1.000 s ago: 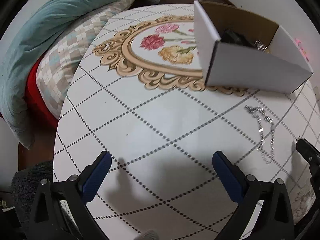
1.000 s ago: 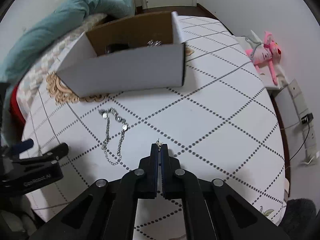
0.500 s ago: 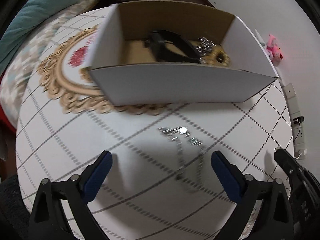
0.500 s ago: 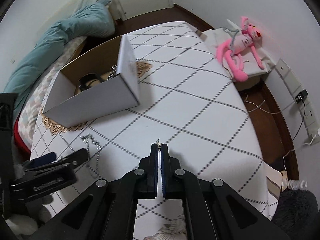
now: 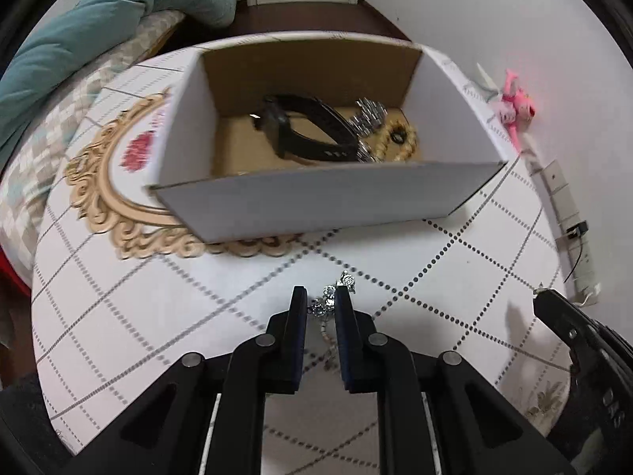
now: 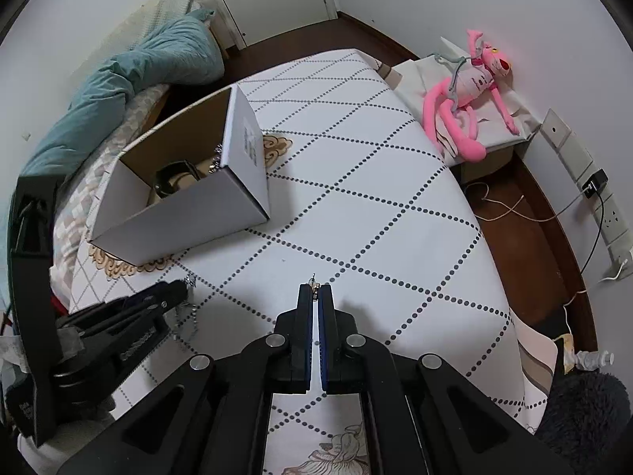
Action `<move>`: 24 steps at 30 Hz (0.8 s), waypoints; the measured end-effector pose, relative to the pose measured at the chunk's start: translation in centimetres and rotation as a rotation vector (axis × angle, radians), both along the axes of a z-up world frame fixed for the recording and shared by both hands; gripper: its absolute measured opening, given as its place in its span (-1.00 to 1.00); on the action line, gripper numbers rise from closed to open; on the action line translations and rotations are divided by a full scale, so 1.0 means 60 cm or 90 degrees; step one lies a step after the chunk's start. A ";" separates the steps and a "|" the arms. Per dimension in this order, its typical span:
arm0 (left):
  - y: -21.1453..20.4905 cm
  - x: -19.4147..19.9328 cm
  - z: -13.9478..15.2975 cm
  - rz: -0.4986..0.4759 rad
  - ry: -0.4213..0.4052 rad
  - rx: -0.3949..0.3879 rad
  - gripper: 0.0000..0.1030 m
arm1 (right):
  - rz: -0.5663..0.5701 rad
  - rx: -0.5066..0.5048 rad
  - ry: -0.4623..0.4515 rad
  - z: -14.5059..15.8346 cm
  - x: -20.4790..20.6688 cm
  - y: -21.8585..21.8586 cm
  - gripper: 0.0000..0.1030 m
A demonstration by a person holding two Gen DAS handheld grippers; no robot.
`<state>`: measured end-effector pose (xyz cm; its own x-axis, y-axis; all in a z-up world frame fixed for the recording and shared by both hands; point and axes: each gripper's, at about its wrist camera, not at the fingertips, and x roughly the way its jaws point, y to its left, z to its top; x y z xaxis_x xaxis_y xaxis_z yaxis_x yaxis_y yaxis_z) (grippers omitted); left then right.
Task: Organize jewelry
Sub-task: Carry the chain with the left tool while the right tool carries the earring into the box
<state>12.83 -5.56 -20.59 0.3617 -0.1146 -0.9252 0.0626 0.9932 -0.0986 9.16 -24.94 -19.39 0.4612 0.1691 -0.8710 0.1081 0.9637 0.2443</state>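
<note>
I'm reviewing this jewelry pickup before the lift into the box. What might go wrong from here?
1. The left gripper pinches the silver chain near one end only; most of it trails on the table, so it may slip out or snag when lifted.
2. The dangling chain could catch the near wall of the cardboard box instead of clearing it.
3. The right gripper holds something tiny at its very tips; it looks easy to drop.
</note>
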 end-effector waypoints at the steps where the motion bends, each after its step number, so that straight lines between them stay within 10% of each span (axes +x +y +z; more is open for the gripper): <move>1: 0.009 -0.004 0.009 0.004 -0.003 -0.008 -0.79 | 0.002 0.004 -0.004 0.005 -0.001 0.001 -0.95; 17: 0.081 0.021 0.223 0.004 -0.116 -0.138 -0.79 | 0.065 0.074 -0.083 0.149 0.038 0.034 -0.95; 24: 0.102 0.112 0.213 0.006 -0.087 -0.137 -0.78 | 0.126 0.061 -0.086 0.182 0.131 0.087 -0.95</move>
<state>19.53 0.53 -7.78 0.4840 -0.2995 -0.8222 0.0801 0.9508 -0.2992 17.03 -19.73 -8.48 0.5215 0.3468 -0.7796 -0.1207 0.9345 0.3349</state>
